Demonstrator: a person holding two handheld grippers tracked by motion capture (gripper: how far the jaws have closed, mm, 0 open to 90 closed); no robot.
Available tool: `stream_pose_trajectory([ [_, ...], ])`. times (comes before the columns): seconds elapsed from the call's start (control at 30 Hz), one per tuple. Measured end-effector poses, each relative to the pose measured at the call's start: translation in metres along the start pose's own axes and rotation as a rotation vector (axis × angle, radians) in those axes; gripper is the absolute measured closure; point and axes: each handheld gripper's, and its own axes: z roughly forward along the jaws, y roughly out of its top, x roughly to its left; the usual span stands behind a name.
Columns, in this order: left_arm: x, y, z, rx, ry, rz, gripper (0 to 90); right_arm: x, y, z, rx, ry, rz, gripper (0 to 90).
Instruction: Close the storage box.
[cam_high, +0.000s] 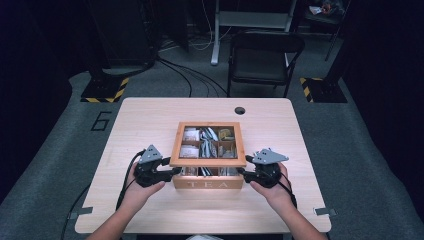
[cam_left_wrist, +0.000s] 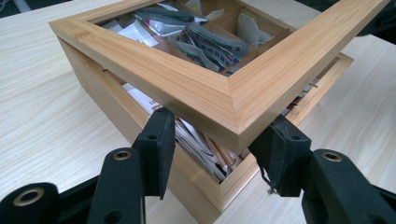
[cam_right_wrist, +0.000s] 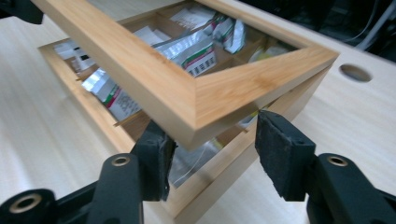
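Between the jaws of the left gripper (cam_left_wrist: 212, 156) sits the near left corner of the lid (cam_left_wrist: 233, 100), a wooden frame with a clear pane; both pads press against the frame's edges, so this gripper clamps the lid. At the near right corner the right gripper (cam_right_wrist: 212, 156) does the same: its one pad is tucked under the frame's edge and the other touches the corner's side, so it too grips the lid. Lifted at its near edge, the lid tilts above the tea box (cam_high: 207, 184), with a gap open between frame and box on the near side. Inside the box, tea bags (cam_right_wrist: 198, 53) lie in wooden compartments, some in silver wrappers. On the near wall of the box the word TEA is marked. Around it, the box stands near the middle of a pale wooden table (cam_high: 140, 117), a little toward the near side, with a round hole (cam_high: 240, 110) in the tabletop beyond it. Past the far edge a dark folding chair (cam_high: 262, 57) stands on the grey floor.
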Motion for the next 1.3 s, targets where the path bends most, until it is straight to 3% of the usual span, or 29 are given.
stream_pose_trajectory([
  [0.03, 0.000, 0.000, 0.000, 0.001, 0.000, -0.001, 49.5, 0.000, -0.001, 0.000, 0.022, 0.021, 0.019, 50.5],
  [0.23, 0.000, -0.003, 0.000, -0.001, 0.003, 0.008, 49.4, 0.004, -0.001, -0.003, 0.036, 0.056, 0.040, 54.0],
  [0.53, -0.003, -0.011, 0.004, 0.020, -0.003, 0.016, 49.4, 0.003, -0.004, -0.007, 0.050, 0.056, 0.091, 52.7],
  [0.83, -0.003, -0.015, 0.004, 0.025, -0.002, 0.019, 49.2, 0.004, -0.010, -0.007, 0.046, 0.058, 0.078, 51.0],
  [1.3, -0.006, -0.027, 0.004, 0.033, -0.007, 0.001, 48.8, 0.008, -0.020, -0.004, 0.065, 0.067, 0.105, 51.2],
])
